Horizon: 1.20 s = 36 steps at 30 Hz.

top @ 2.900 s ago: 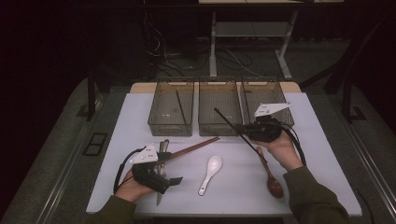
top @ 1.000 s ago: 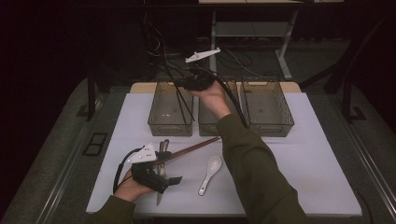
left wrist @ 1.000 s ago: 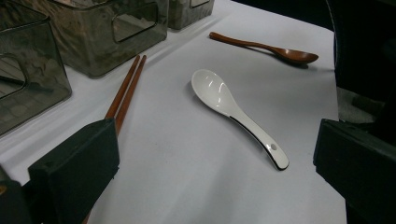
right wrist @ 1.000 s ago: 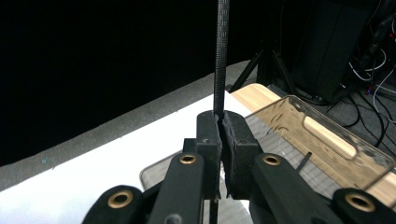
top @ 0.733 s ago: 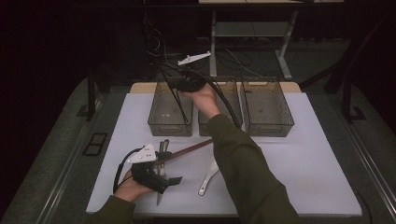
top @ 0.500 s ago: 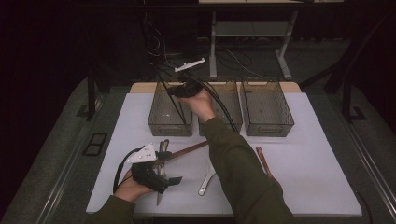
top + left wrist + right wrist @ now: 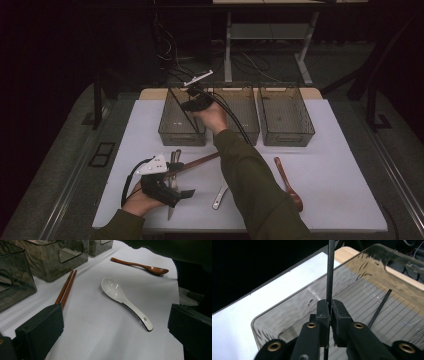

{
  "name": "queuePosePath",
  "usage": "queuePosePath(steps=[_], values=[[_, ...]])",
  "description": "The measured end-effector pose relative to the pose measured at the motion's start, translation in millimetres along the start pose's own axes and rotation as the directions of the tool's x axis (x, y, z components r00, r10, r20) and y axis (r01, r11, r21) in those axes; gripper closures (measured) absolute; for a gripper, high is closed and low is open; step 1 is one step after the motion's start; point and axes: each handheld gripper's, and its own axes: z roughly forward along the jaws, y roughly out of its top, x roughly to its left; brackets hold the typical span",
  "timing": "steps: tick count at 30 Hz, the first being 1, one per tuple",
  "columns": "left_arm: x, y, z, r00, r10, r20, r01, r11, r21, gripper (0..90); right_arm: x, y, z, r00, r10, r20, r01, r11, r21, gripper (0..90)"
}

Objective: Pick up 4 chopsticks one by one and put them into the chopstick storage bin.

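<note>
My right gripper (image 7: 194, 101) hangs over the left smoked bin (image 7: 181, 136), the person's arm reaching across the table. In the right gripper view a thin black chopstick (image 7: 329, 270) stands upright between the jaws of this gripper (image 7: 330, 304). The jaws have just been opening slightly, and the pads still sit tight against the stick. A second black chopstick (image 7: 379, 308) lies on the bin floor. My left gripper (image 7: 181, 180) rests open near the front left edge with nothing between its jaws. A white spoon (image 7: 125, 302) lies ahead of it.
Two brown chopsticks (image 7: 197, 162) lie slantwise beside the left gripper, with metal cutlery (image 7: 172, 161) under it. A wooden spoon (image 7: 289, 182) lies at the right. The middle bin (image 7: 244, 136) and right bin (image 7: 286, 139) stand at the back of the white table (image 7: 340, 150).
My right hand has come down and toward me with the black chopstick, from above the back of the bins into the left bin. The left hand has stayed put.
</note>
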Motion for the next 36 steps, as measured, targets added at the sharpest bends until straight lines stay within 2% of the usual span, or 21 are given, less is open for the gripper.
queuePosePath(steps=[3, 5, 7, 9, 12, 18, 19, 22, 24, 27, 28, 31, 34, 36], values=[[0.2, -0.1, -0.1, 1.0, -0.001, -0.001, 0.001, 1.0, 0.0, 0.0, 0.1, -0.1, -1.8, 0.9999, -0.009, 0.012, 0.009, 1.0, -0.008, 65.7], [0.1, -0.2, 0.0, 1.0, -0.001, -0.001, 0.001, 1.0, -0.001, 0.0, -1.1, 0.3, -5.4, 1.0, -0.005, -0.003, 0.005, 1.0, -0.019, 59.9], [0.2, -0.2, 0.0, 1.0, 0.0, -0.002, 0.0, 1.0, 0.001, 0.0, -2.0, 0.6, -7.3, 1.0, -0.005, -0.007, 0.005, 1.0, -0.023, 57.3], [0.3, -0.3, 0.1, 1.0, 0.001, -0.003, -0.001, 1.0, 0.003, 0.0, -5.0, 0.7, -15.0, 0.9997, -0.003, -0.022, 0.002, 1.0, -0.027, 49.1], [0.2, -0.4, 0.2, 1.0, 0.003, -0.003, -0.003, 1.0, 0.005, 0.0, -7.0, 0.0, -25.2, 0.9999, 0.001, -0.015, -0.002, 0.999, -0.042, 42.2], [0.1, 0.5, 0.0, 0.9999, 0.01, -0.007, -0.01, 0.9999, 0.001, 0.0, -8.6, -5.0, -44.5, 0.9995, -0.02, -0.023, 0.019, 0.999, -0.049, 35.0], [0.6, 0.8, -0.1, 0.9999, 0.013, -0.008, -0.013, 0.9999, 0.001, 0.0, -8.4, -8.4, -52.1, 0.9992, -0.029, -0.027, 0.028, 0.999, -0.041, 33.3], [-0.7, 0.6, 0.3, 0.9999, 0.005, -0.011, -0.005, 1.0, 0.004, 0.0, -7.6, -12.7, -59.2, 0.9983, -0.045, -0.036, 0.044, 0.999, -0.032, 31.6], [-0.6, 0.8, 0.6, 0.9999, 0.012, -0.012, -0.012, 0.9999, 0.005, 0.0, -6.0, -19.4, -69.4, 0.9976, -0.061, -0.032, 0.06, 0.998, -0.024, 27.2], [-1.5, 1.2, 0.5, 0.9998, 0.013, -0.015, -0.013, 0.9999, 0.005, 0.0, -5.8, -23.5, -75.9, 0.9973, -0.056, -0.047, 0.055, 0.998, -0.021, 23.2], [-1.6, 1.2, 0.2, 0.9998, 0.012, -0.015, -0.012, 0.9999, 0.002, 0.0, -6.4, -28.0, -82.8, 0.9967, -0.057, -0.058, 0.055, 0.998, -0.024, 20.5], [0.2, 1.0, -0.1, 0.9997, 0.016, -0.017, -0.015, 0.9998, 0.009, 0.0, -8.3, -35.2, -94.0, 0.9962, -0.05, -0.072, 0.046, 0.998, -0.047, 19.8], [0.2, 0.7, -0.1, 0.9997, 0.016, -0.017, -0.016, 0.9998, 0.012, 0.0, -9.6, -41.3, -101.1, 0.9964, -0.052, -0.067, 0.048, 0.997, -0.061, 18.8], [-0.1, 0.7, -0.1, 0.9997, 0.017, -0.017, -0.017, 0.9998, 0.013, 0.0, -12.1, -51.2, -111.1, 0.9972, -0.047, -0.057, 0.043, 0.996, -0.077, 14.1]])
